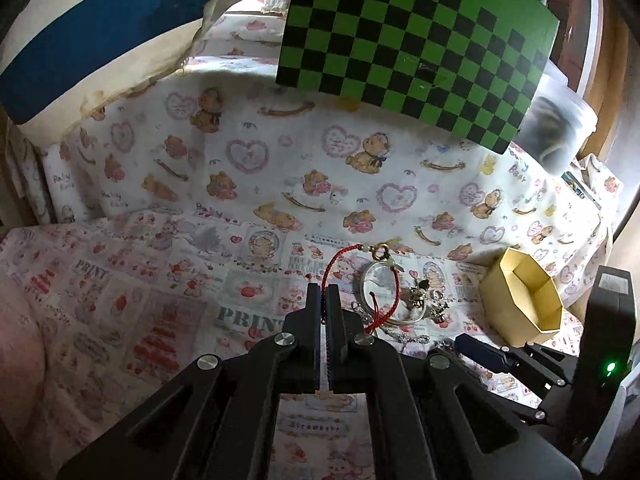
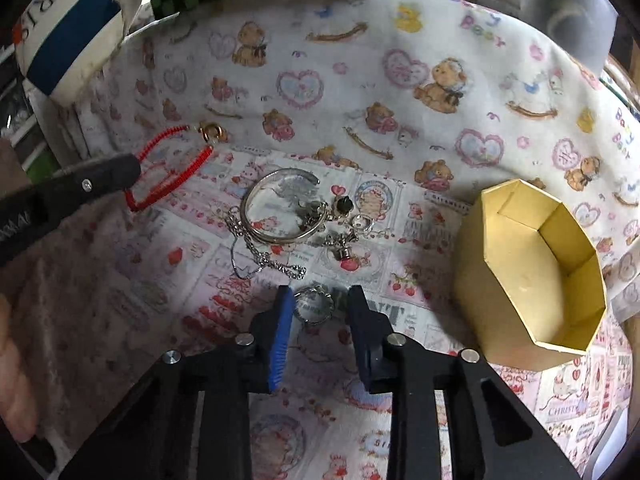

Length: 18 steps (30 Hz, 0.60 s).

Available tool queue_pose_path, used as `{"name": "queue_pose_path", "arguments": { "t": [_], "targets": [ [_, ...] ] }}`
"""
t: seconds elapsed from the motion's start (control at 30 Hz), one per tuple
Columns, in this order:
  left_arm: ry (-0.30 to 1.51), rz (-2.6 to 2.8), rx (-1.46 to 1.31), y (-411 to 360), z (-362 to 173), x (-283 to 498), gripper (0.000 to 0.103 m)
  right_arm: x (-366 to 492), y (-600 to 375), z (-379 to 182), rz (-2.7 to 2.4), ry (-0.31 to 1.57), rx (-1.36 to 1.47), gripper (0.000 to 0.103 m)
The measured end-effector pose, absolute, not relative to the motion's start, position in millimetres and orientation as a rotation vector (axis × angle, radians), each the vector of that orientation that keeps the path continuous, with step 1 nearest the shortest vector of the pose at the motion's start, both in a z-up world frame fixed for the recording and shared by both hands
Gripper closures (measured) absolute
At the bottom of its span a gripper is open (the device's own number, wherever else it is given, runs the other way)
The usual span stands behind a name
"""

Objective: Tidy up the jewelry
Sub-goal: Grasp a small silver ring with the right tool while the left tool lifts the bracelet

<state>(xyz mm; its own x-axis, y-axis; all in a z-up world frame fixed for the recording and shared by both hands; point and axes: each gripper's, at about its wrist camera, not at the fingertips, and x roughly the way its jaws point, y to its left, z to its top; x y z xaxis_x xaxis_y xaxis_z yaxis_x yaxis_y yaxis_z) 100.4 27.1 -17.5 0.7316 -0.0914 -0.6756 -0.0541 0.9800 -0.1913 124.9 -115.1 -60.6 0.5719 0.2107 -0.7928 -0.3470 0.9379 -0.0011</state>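
Left gripper [image 1: 324,296] is clamped on the red cord [image 2: 168,168]. Right gripper [image 2: 320,304] stands part-open around a small ring [image 2: 314,306], pads not yet pressing. Advise closing squarely on the ring, lifting clear of the chain [image 2: 264,260], then carrying it to the box [image 2: 520,280].

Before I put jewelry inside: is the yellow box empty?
Empty, as far as seen: the yellow box stands open, showing only bare walls and floor.
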Motion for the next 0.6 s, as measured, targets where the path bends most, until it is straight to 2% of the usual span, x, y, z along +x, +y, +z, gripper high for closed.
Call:
{"name": "queue_pose_path", "arguments": {
  "t": [0.03, 0.07, 0.4, 0.6],
  "targets": [
    [0.751, -0.021, -0.206, 27, -17, 100, 0.102, 124, -114, -61, 0.328, 0.899, -0.173, 0.074],
    [0.747, -0.011, -0.207, 27, -17, 99, 0.102, 124, -114, -61, 0.339, 0.901, -0.167, 0.081],
    [0.629, 0.106, -0.131, 21, 1, 77, 0.102, 105, -139, -60, 0.364, 0.875, -0.106, 0.081],
    [0.56, 0.078, -0.118, 10, 16, 61, 0.102, 92, -157, -33, 0.388, 0.803, -0.053, 0.081]
  ]
}}
